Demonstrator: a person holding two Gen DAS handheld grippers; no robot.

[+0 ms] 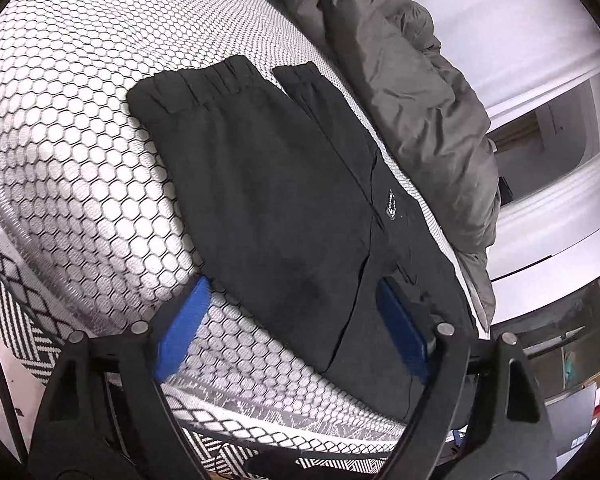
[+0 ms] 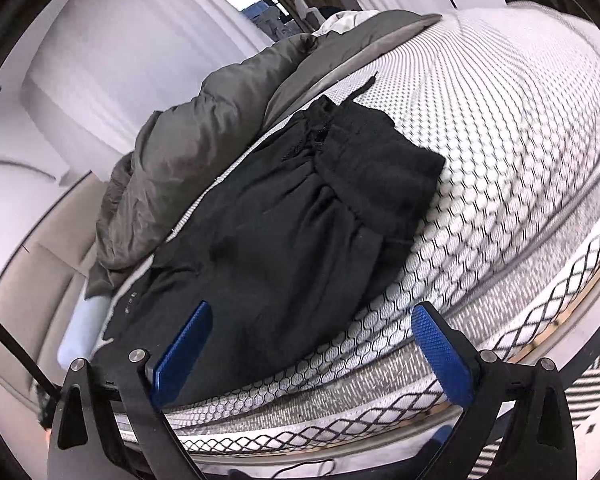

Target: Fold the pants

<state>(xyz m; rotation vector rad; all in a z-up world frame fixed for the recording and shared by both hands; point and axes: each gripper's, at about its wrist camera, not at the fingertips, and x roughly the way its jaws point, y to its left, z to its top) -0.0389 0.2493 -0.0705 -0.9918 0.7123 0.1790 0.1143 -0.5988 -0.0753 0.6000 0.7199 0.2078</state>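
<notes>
**Black pants lying on the mattress, both grippers gaping**

On the honeycomb-patterned mattress (image 1: 80, 128), in the left wrist view, the black pants (image 1: 268, 184) are lying flat beside a grey duvet (image 1: 416, 92); the left gripper (image 1: 296, 300) is hovering wide, gripping nothing.

In the right wrist view, the right gripper (image 2: 312, 320) is gaping over the pants' near edge, holding nothing.

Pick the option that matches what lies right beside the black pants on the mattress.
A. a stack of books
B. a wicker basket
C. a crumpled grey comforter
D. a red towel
C: the crumpled grey comforter is bunched along one long edge of the black pants on the honeycomb-patterned mattress; no towel, books or basket are there.
</notes>
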